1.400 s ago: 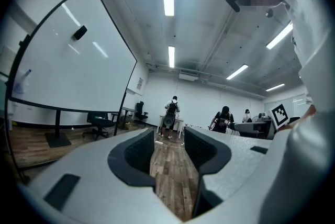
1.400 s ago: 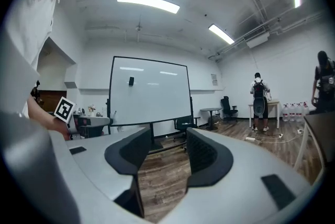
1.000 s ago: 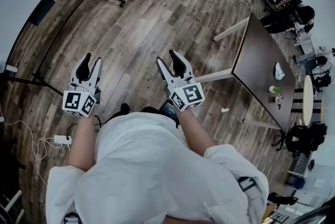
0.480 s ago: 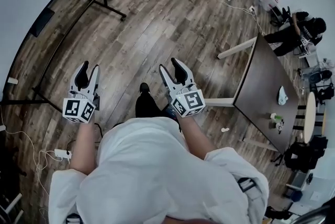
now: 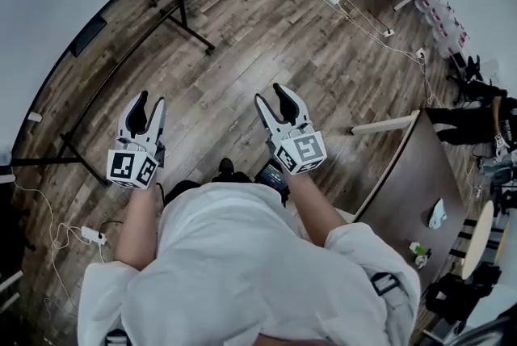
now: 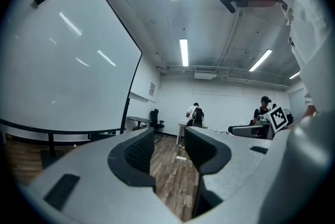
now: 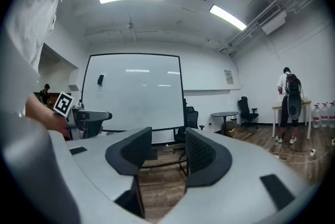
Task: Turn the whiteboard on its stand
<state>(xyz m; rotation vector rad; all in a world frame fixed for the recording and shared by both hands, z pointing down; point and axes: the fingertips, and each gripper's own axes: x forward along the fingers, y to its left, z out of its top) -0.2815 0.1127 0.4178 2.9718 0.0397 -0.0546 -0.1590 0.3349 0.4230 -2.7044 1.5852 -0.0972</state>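
One whiteboard (image 7: 133, 92), upright on its black stand (image 5: 184, 9) on the wood floor (image 5: 266, 21), ahead and to the person's left. Neither gripper touches it. One small black item (image 7: 99, 80) sits on the board face. Two grippers out front:
- left gripper (image 5: 148, 102): jaws apart, nothing between them
- right gripper (image 5: 271, 94): jaws apart, nothing between them

One dark desk (image 5: 420, 175) on the right. The left gripper view shows two people far back, one with a backpack (image 6: 196, 113) and one in a cap (image 6: 263, 105). The right gripper view shows two black chairs, one by a round table (image 7: 246, 109) and one behind the board (image 7: 191, 115).
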